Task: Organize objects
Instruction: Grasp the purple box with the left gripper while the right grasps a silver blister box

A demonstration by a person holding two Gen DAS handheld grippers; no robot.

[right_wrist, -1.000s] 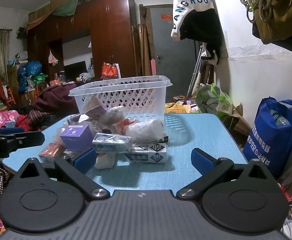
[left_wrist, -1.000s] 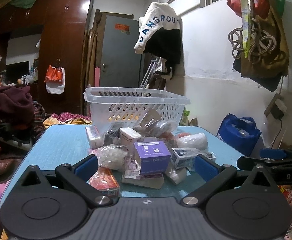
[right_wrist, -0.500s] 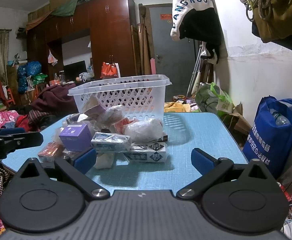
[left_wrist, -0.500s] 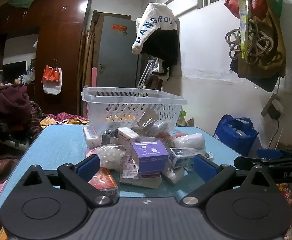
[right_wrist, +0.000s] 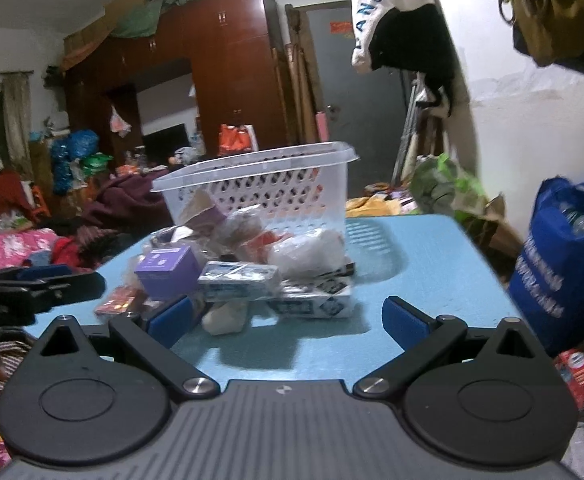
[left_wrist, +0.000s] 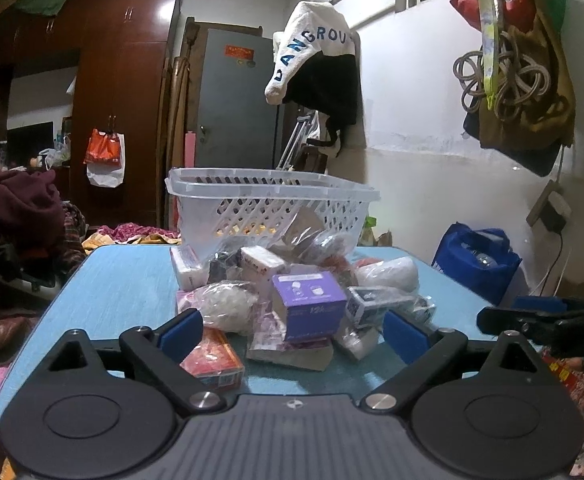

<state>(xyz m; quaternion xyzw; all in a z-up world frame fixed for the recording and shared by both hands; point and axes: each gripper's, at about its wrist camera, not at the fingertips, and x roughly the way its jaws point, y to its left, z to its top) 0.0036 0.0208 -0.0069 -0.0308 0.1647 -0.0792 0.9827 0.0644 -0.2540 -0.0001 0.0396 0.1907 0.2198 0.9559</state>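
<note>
Your left tool (left_wrist: pixel 292 330) is spread wide w/ nothing pinched; its jaws have just been closing a bit, and the front of the pile only shows in the gap between them, no contact. Your right tool (right_wrist: pixel 287 316) is spread wide too, empty, jaws apart over bare counter (right_wrist: pixel 412 264).

Landmark = the white basket (left_wrist: pixel 267 204), upright on the blue counter, roughly mid-counter. It looks mostly empty, tho something yellowish shows thru the wall holes.

The stuff to sort is all heaped right in front of the basket, touching its front wall:
- purple box (left_wrist: pixel 310 304), front-centre of the heap, sitting on top of other packets
- red packet (left_wrist: pixel 211 358), flat on the counter at the front-left of the heap, nearest your left tool's left finger
- clear bag of white stuff (left_wrist: pixel 227 304), left of the purple box
- white wrapped bundle (right_wrist: pixel 308 250), on the right side of the heap, close to the basket
- black-and-white box (right_wrist: pixel 316 302), lying flat at the front-right, under the bundle & other bits

Blue bag (left_wrist: pixel 476 260) is on the floor, right of the counter & well apart from the basket.
</note>
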